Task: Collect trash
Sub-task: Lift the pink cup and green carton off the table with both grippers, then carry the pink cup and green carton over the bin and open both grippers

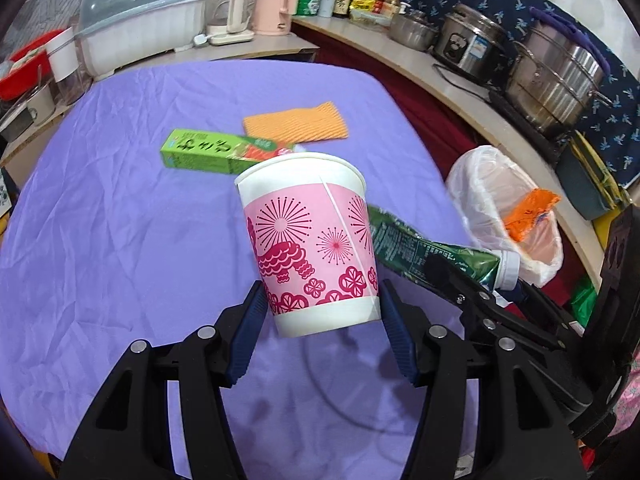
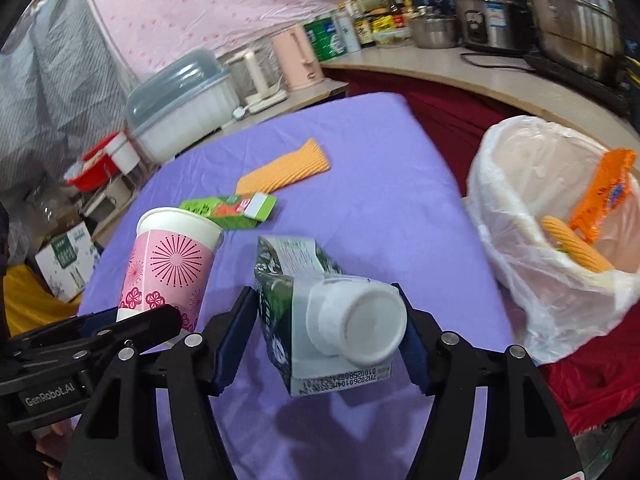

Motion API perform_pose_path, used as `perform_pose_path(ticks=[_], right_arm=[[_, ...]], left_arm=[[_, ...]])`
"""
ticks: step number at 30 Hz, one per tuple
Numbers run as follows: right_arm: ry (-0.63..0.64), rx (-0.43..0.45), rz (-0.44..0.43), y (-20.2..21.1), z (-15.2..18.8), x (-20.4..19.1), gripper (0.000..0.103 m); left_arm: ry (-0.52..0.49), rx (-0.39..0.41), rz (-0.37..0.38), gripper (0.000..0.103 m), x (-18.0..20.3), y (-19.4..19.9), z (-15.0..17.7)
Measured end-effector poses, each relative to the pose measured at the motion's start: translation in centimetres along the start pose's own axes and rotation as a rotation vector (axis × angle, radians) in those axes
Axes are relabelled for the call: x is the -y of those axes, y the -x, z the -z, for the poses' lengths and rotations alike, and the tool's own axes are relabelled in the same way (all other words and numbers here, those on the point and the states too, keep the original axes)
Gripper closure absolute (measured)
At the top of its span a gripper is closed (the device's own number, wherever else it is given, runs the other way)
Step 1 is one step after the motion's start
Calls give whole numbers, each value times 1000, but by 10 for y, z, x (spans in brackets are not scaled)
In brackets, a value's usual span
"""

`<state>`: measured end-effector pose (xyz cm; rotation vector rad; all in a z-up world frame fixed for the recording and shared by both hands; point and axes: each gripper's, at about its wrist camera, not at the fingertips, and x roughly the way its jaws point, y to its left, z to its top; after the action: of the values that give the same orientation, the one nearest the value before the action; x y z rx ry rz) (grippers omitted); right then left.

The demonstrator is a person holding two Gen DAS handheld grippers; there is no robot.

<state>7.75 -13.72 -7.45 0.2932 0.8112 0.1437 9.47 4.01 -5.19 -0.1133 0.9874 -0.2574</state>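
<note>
1. The left gripper (image 1: 322, 312) is clamped on the base of a pink-and-white paper cup (image 1: 310, 240), held tilted above the purple cloth (image 1: 120, 208).
2. The right gripper (image 2: 328, 328) is clamped on a green carton (image 2: 296, 312), its white cap (image 2: 360, 328) facing the camera, lifted off the cloth.
3. Behind them a green box (image 1: 208, 152) lies touching an orange rag (image 1: 296, 122).
4. The bag-lined bin (image 2: 532, 184) stands just right of the table, holding orange scraps.
5. Pots (image 1: 560, 76), a kettle (image 1: 276, 4) and bottles crowd the counter.
6. The left gripper's body reads "GenRobot.AI"; the carton's printed code is too small to read surely.
</note>
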Motion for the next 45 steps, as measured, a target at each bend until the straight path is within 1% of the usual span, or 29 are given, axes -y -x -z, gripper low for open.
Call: perform_pose_path(ticks=[8, 12, 15, 17, 19, 22, 24, 26, 30, 34, 38, 40, 41, 43, 45], right_arm=[[-109, 118, 57, 59, -15, 47, 43], [-160, 190, 114, 88, -27, 83, 44], [-190, 230, 157, 103, -36, 107, 44], [-214, 264, 188, 113, -44, 126, 44], [-238, 292, 218, 119, -52, 143, 44], [-290, 322, 257, 122, -60, 170, 44], [-326, 342, 282, 122, -65, 188, 44], [-349, 344, 296, 119, -69, 199, 44], [-363, 336, 317, 105, -76, 214, 43], [-360, 323, 327, 91, -79, 220, 43], [-372, 327, 331, 78, -83, 231, 42], [-399, 318, 331, 71, -85, 237, 41], [-411, 312, 321, 69, -86, 239, 40], [-420, 325, 302, 70, -89, 239, 39], [-410, 339, 300, 74, -91, 235, 36]], left_arm=[[-90, 32, 93, 49, 62, 13, -15], [-142, 45, 149, 49, 102, 11, -29], [-174, 50, 185, 49, 128, 8, -39], [-204, 46, 218, 49, 149, 2, -47], [-218, 41, 230, 49, 164, -5, -53], [-246, 14, 266, 49, 188, -21, -63], [-264, -3, 268, 49, 202, -34, -68], [-283, -17, 273, 49, 214, -46, -71], [-306, -42, 262, 49, 226, -67, -73], [-332, -69, 253, 49, 236, -89, -73], [-308, -118, 275, 48, 234, -110, -78], [-289, -127, 274, 48, 233, -118, -80], [-294, -126, 267, 47, 232, -120, -81], [-295, -114, 260, 38, 230, -118, -82], [-284, -88, 253, 37, 226, -113, -83]])
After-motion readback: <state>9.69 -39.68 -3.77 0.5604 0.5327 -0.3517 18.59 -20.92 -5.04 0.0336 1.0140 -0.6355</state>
